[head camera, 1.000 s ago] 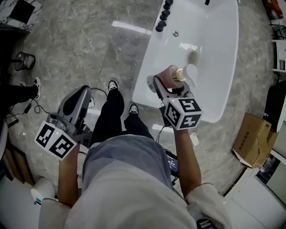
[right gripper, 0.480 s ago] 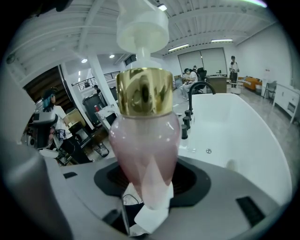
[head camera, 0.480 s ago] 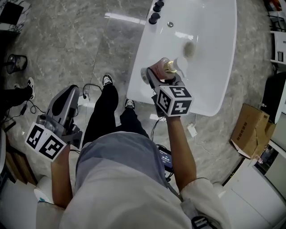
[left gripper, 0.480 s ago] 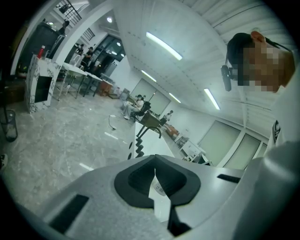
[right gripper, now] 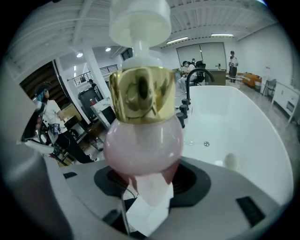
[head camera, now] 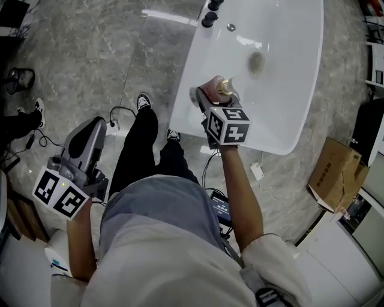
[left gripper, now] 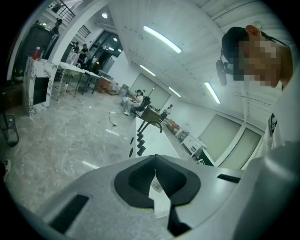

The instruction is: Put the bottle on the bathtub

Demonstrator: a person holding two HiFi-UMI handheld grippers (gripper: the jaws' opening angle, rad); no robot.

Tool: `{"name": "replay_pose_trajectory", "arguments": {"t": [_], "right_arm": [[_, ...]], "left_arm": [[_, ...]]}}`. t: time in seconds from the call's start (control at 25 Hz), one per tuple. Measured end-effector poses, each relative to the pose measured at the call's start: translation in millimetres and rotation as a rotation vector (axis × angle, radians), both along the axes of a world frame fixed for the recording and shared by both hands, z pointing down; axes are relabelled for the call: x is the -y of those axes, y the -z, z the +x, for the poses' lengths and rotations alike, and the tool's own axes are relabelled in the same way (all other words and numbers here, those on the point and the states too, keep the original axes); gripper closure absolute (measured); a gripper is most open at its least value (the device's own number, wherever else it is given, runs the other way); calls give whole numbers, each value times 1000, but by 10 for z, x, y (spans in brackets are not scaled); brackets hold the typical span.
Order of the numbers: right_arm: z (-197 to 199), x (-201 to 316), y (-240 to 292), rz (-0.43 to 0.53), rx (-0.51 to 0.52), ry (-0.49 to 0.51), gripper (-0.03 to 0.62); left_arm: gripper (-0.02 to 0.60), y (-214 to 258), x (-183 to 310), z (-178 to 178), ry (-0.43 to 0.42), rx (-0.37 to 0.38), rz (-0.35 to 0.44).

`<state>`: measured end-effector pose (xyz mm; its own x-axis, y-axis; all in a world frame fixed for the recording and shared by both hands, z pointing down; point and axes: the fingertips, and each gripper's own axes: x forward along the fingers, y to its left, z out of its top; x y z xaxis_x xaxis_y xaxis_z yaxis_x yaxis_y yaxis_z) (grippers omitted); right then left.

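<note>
A round pink bottle (head camera: 212,90) with a gold collar and white pump is held over the near left rim of the white bathtub (head camera: 282,90). My right gripper (head camera: 207,99) is shut on its lower body, its marker cube just behind. In the right gripper view the bottle (right gripper: 143,140) stands upright between the jaws of the right gripper (right gripper: 145,176), with the bathtub (right gripper: 243,136) basin beyond. My left gripper (head camera: 93,127) hangs low at the left over the floor, away from the tub. In its own view the left gripper (left gripper: 154,176) is shut on nothing.
Black knobs (head camera: 210,18) and a dark faucet (right gripper: 197,77) sit at the tub's far end; a drain (head camera: 256,62) marks its floor. The person's legs (head camera: 144,150) stand against the tub's side. A cardboard box (head camera: 336,180) lies at the right, and a wire bin (head camera: 17,79) stands at the left.
The right gripper has carried the bottle a little forward and left along the tub's near rim. The left gripper has stayed low at the left, drifting slightly back.
</note>
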<state>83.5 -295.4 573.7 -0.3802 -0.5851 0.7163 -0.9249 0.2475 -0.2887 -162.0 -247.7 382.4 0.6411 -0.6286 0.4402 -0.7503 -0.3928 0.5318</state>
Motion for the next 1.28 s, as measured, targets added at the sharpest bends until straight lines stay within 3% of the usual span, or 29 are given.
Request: {"name": "replay_pose_trajectory", "arguments": {"t": [0.64, 1.28], "right_arm": [[-82, 154, -659, -87, -59, 10, 375], [-132, 279, -881, -17, -63, -79, 375]], "left_arm": [[574, -213, -71, -16, -74, 16, -59], [574, -328, -71, -136, -60, 27, -79]]}}
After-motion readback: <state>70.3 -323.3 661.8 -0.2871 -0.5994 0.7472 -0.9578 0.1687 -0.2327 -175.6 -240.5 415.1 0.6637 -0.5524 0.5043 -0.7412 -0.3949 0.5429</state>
